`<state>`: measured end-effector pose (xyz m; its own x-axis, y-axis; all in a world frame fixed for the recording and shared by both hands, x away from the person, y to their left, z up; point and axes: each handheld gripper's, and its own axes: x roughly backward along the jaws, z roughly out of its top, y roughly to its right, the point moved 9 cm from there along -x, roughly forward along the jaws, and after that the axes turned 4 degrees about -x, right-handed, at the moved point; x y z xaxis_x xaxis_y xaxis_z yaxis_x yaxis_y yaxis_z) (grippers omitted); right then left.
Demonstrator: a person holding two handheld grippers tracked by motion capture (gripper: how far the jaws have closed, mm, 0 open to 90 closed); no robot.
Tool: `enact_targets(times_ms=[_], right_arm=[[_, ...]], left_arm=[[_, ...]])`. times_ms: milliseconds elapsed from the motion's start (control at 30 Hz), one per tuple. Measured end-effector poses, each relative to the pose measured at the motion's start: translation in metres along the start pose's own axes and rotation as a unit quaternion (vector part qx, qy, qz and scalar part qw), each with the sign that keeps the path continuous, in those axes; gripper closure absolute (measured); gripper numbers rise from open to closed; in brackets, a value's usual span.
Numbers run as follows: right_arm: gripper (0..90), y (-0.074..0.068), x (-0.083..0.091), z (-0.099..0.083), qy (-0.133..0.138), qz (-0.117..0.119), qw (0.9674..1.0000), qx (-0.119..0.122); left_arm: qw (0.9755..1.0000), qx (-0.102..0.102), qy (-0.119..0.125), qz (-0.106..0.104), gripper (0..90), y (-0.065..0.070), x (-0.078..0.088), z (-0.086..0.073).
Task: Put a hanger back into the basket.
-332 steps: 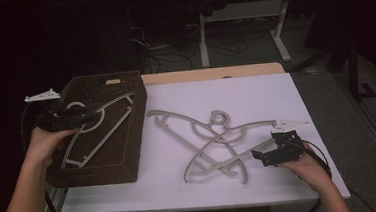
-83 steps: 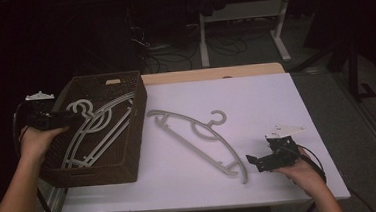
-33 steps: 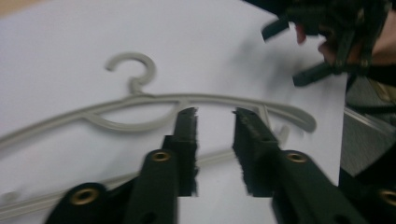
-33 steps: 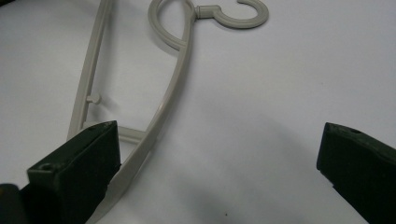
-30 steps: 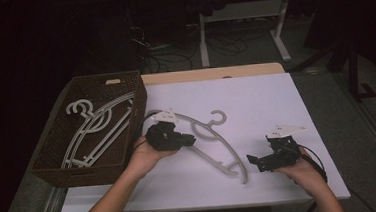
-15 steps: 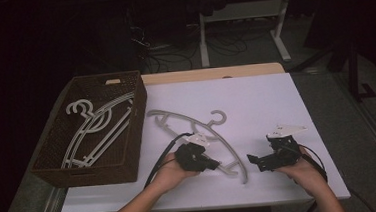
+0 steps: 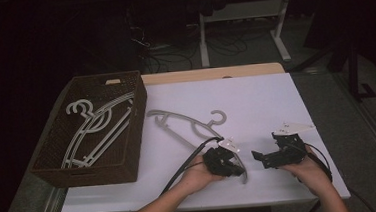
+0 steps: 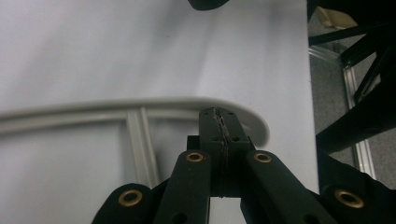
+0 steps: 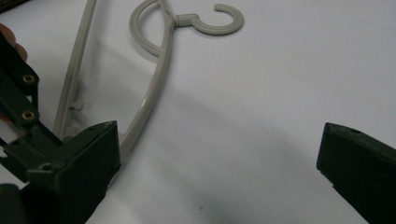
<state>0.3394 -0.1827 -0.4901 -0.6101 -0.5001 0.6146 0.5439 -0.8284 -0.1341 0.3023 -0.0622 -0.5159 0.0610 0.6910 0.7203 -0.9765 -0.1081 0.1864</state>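
In the high view, the left gripper [image 7: 226, 162] and its hand are covering the near end of the hanger [image 7: 187, 125]. In the left gripper view, the hanger's [image 8: 140, 105] arm is running off the left edge. In the right gripper view, the hanger's [image 9: 161, 70] far end is passing beyond the top edge.

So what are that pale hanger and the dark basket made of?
The hanger looks like moulded plastic: pale grey, matte, with smooth rounded edges and a one-piece hook. The basket seems woven wicker or rattan, though it may be imitation: dark brown, with a fine plaited texture on its walls.
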Motion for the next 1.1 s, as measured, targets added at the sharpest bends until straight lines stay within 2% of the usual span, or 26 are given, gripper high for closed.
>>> enact_targets(times_ms=[167,367,467,700,800,833,900,933,967,1000,1033,1067,1100], right_arm=[[0.0,0.007,0.006,0.002,0.010,-0.008,0.9999,-0.007],[0.0,0.015,0.013,0.003,0.021,-0.019,0.9994,-0.019],[0.0,0.020,0.018,0.004,0.027,-0.023,0.9991,-0.024],[0.0,0.022,0.022,0.005,0.033,-0.026,0.9988,-0.027],[0.0,0.022,0.022,0.005,0.033,-0.024,0.9988,-0.027],[0.0,0.021,0.022,0.006,0.033,-0.023,0.9988,-0.027],[0.0,0.019,0.021,0.007,0.032,-0.020,0.9989,-0.026],[0.0,0.016,0.018,0.007,0.023,-0.017,0.9993,-0.023],[0.0,0.014,0.015,0.007,0.017,-0.015,0.9996,-0.019],[0.0,0.014,0.015,0.007,0.017,-0.015,0.9996,-0.019],[0.4,0.008,0.010,0.008,0.004,-0.010,0.9998,-0.014],[2.3,0.006,0.008,0.009,-0.002,-0.007,0.9999,-0.012],[2.5,0.004,0.005,0.010,-0.007,-0.007,0.9999,-0.010]], left_arm=[[1.0000,0.001,0.001,0.006,90.0,-0.005,-0.006,0.007],[0.9999,0.003,0.002,0.016,90.0,-0.020,-0.016,0.021],[0.9997,0.011,0.007,0.022,90.0,-0.032,-0.026,0.034],[0.9990,0.027,0.018,0.031,90.0,-0.046,-0.033,0.047],[0.9985,0.035,0.026,0.035,83.1,-0.049,-0.023,0.045],[0.9981,0.039,0.029,0.037,83.1,-0.050,-0.017,0.044],[0.9975,0.044,0.035,0.042,76.2,-0.053,-0.003,0.038],[0.9967,0.050,0.041,0.050,70.0,-0.056,0.014,0.030],[0.9967,0.050,0.041,0.050,66.5,-0.056,0.014,0.030],[0.9960,0.054,0.046,0.054,66.5,-0.059,0.022,0.026],[0.9955,0.057,0.049,0.058,60.6,-0.061,0.031,0.021],[0.9940,0.066,0.056,0.067,58.5,-0.066,0.050,0.010],[0.9933,0.070,0.058,0.071,55.7,-0.068,0.059,0.005]])
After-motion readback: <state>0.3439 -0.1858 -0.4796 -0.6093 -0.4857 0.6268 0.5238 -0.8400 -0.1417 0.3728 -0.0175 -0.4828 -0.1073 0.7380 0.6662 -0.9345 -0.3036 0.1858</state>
